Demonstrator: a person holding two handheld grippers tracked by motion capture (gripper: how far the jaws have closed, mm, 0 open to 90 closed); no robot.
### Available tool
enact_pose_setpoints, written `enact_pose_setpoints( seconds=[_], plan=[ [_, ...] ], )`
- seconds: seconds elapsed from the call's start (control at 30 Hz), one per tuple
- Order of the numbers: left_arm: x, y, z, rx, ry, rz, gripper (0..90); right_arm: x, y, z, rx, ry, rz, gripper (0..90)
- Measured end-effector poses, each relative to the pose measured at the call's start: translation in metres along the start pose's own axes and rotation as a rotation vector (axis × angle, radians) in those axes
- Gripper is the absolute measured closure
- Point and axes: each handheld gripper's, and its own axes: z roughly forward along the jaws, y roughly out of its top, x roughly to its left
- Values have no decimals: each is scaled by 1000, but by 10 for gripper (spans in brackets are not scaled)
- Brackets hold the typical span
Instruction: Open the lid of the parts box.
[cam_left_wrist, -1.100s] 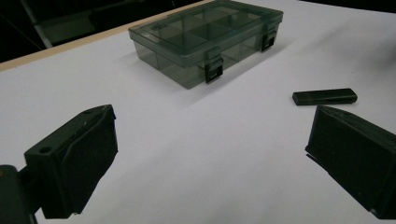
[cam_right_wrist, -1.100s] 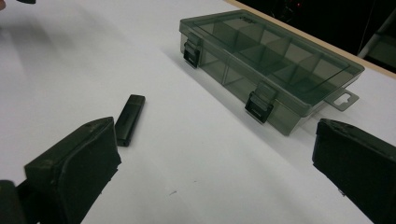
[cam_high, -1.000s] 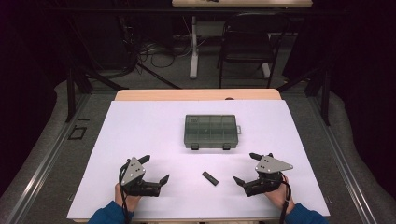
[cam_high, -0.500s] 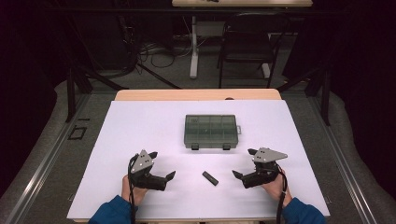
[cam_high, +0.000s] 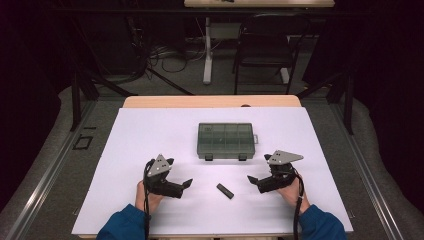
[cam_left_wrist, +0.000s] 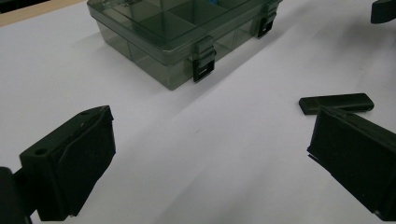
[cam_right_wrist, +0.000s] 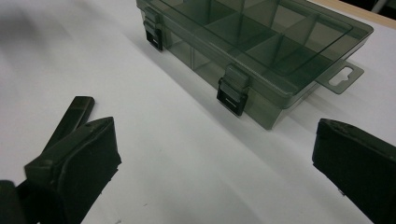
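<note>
White table (cam_high: 150, 130), dark room behind. The left gripper (cam_high: 186, 185) and right gripper (cam_high: 252, 180) flank the small black bar (cam_high: 225, 190), jaws wide and empty, probably lining up a grab. The latched box (cam_high: 226, 140) waits beyond.

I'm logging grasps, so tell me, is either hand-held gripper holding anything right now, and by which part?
Nothing is held. The left hand-held gripper and right hand-held gripper both stand open over the table, and the small black bar lies untouched between them.

small bar (cam_high: 225, 190) before compartment box (cam_high: 225, 139)
</note>
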Motion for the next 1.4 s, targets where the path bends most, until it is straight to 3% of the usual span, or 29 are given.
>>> enact_pose_setpoints(
  seconds=[0.33,0.93,1.27,1.4],
  plan=[
    [5,7,15,34,-19,-2,0,-8,4,11,29,12,15,0],
    [18,25,42,47,-32,-14,0,-27,11,32,75,-14,45,0],
    [19,35,57,65,-28,-2,0,-33,17,37,64,-19,61,0],
    [19,37,62,69,-6,9,0,-34,20,40,70,-14,58,0]
  ],
)
